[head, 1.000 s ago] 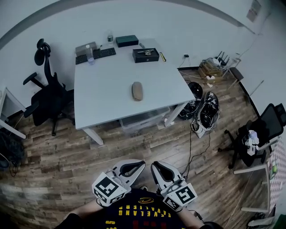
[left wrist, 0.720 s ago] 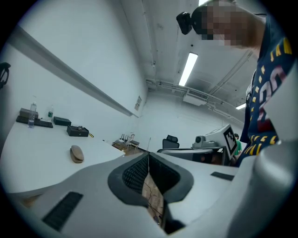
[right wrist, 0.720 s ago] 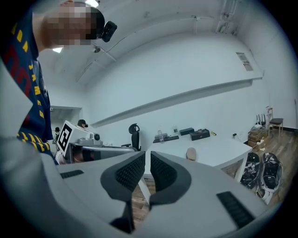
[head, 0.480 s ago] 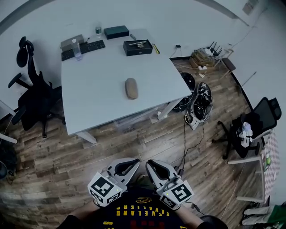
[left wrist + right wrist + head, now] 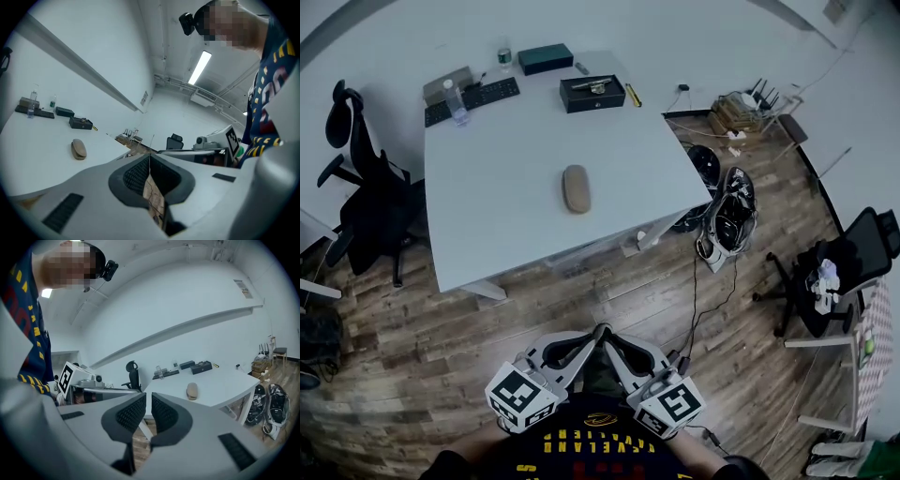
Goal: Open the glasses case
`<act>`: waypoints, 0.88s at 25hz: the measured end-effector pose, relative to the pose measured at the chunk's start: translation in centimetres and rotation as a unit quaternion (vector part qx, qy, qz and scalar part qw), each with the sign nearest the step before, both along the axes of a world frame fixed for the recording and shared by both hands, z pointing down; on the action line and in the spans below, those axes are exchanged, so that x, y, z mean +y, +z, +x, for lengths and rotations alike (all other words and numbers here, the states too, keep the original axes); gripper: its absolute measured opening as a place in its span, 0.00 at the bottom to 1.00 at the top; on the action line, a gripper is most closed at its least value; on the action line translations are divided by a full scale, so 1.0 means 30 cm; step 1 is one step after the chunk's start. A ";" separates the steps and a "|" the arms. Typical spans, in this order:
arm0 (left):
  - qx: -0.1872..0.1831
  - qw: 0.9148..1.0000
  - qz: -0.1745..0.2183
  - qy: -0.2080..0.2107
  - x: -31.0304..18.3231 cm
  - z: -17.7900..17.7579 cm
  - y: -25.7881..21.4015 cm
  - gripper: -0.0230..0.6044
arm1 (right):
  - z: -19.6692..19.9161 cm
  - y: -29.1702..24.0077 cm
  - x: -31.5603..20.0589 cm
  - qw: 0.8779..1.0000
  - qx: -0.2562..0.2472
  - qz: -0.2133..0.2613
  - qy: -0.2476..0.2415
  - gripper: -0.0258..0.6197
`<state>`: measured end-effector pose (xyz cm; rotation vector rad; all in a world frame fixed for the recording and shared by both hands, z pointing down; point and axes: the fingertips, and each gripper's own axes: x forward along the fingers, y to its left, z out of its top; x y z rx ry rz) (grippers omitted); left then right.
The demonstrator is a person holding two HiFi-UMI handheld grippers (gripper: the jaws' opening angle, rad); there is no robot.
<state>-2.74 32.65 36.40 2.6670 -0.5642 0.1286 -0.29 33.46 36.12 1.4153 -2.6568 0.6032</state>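
The tan oval glasses case [image 5: 576, 188] lies closed near the middle of the white table [image 5: 487, 216]. It also shows in the left gripper view [image 5: 78, 149] and the right gripper view [image 5: 191, 391]. Both grippers hang low over the wooden floor, close to my body and well short of the table. My left gripper [image 5: 592, 336] is shut with nothing in it, pads together [image 5: 149, 158]. My right gripper [image 5: 614, 337] is shut and empty too, with only a thin slit between its pads [image 5: 148, 400]. The two grippers' tips nearly touch each other.
A black box [image 5: 592, 94], a dark green box [image 5: 546, 58], a keyboard [image 5: 478, 97] and a bottle [image 5: 457, 101] stand along the table's far side. A black office chair [image 5: 366, 187] is at the left. Bags and cables [image 5: 727, 216] lie on the floor at the right.
Both grippers have swung inward until their tips nearly meet. The table has shifted slightly left in the head view. The glasses case has not moved on the table.
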 end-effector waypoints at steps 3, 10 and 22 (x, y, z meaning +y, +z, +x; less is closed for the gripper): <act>-0.006 1.000 0.004 -0.015 -0.063 0.034 -0.009 0.06 | 0.032 -0.006 -0.064 1.000 -0.005 0.004 -0.017 0.09; -0.018 0.999 0.021 -0.037 -0.226 0.174 -0.041 0.06 | 0.165 -0.031 -0.244 0.999 -0.022 0.013 -0.041 0.09; -0.039 0.995 0.038 -0.079 -0.382 0.338 -0.078 0.06 | 0.328 -0.060 -0.417 0.995 -0.048 0.025 -0.083 0.09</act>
